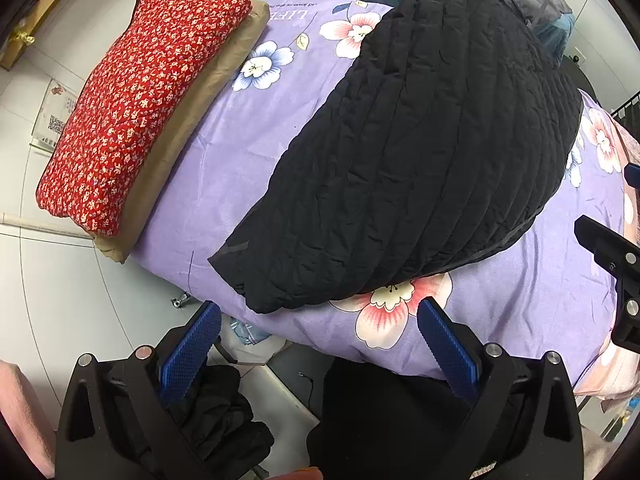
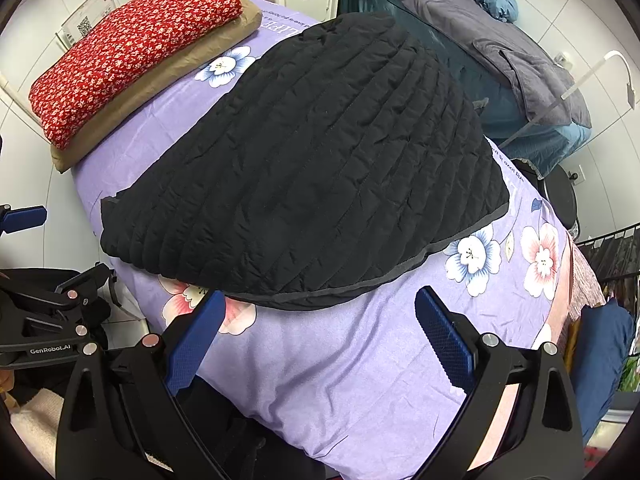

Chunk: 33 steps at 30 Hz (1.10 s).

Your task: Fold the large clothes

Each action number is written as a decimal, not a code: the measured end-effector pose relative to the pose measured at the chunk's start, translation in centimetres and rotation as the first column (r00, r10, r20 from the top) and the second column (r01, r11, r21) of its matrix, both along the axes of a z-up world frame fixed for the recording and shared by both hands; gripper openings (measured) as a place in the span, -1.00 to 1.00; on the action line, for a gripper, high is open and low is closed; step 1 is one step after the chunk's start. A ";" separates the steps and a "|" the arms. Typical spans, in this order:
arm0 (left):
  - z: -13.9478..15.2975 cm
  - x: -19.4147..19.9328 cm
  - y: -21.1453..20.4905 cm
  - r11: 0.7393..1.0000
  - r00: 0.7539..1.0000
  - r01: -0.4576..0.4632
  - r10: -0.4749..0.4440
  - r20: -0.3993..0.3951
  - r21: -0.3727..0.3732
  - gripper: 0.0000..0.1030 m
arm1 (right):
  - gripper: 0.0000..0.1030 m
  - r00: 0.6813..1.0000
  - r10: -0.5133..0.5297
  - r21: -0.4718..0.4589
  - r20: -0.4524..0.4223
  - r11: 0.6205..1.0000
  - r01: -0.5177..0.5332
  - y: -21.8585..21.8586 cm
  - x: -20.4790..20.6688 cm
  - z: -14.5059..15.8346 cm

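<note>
Both tongs hang open and empty just off the near edge of the bed [image 2: 360, 380]: left gripper [image 1: 318, 344], right gripper [image 2: 316, 340]. On its middle lies the black quilted jacket [image 2: 312, 168], spread flat. It looks soft, puffy and light; the bound hem nearest the bed's edge seems the best hold.

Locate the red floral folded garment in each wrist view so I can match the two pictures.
Left wrist: the red floral folded garment lies upper left, stacked on a tan folded piece at the far edge of the purple floral sheet.
Right wrist: the same garment sits upper left, again on the tan piece.
Shared landmark: the black quilted jacket spread mid-sheet, to the garment's right.
</note>
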<state>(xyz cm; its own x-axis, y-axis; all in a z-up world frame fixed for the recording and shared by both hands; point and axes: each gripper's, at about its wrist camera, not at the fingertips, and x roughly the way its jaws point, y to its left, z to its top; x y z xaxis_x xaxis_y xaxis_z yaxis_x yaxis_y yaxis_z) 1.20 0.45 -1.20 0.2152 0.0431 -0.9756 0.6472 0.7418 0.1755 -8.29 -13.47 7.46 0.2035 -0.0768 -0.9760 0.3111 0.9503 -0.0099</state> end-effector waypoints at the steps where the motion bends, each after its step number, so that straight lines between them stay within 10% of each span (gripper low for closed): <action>1: 0.0 0.1 0.0 1.000 1.000 0.000 0.000 -0.002 -0.001 0.87 | 0.83 1.000 -0.002 0.000 -0.001 1.000 0.002 0.0 0.0 0.0; 33: -0.2 -0.1 -0.1 1.000 1.000 0.007 -0.007 -0.009 0.013 0.87 | 0.83 1.000 0.002 0.008 -0.009 1.000 -0.002 -0.3 0.1 -0.4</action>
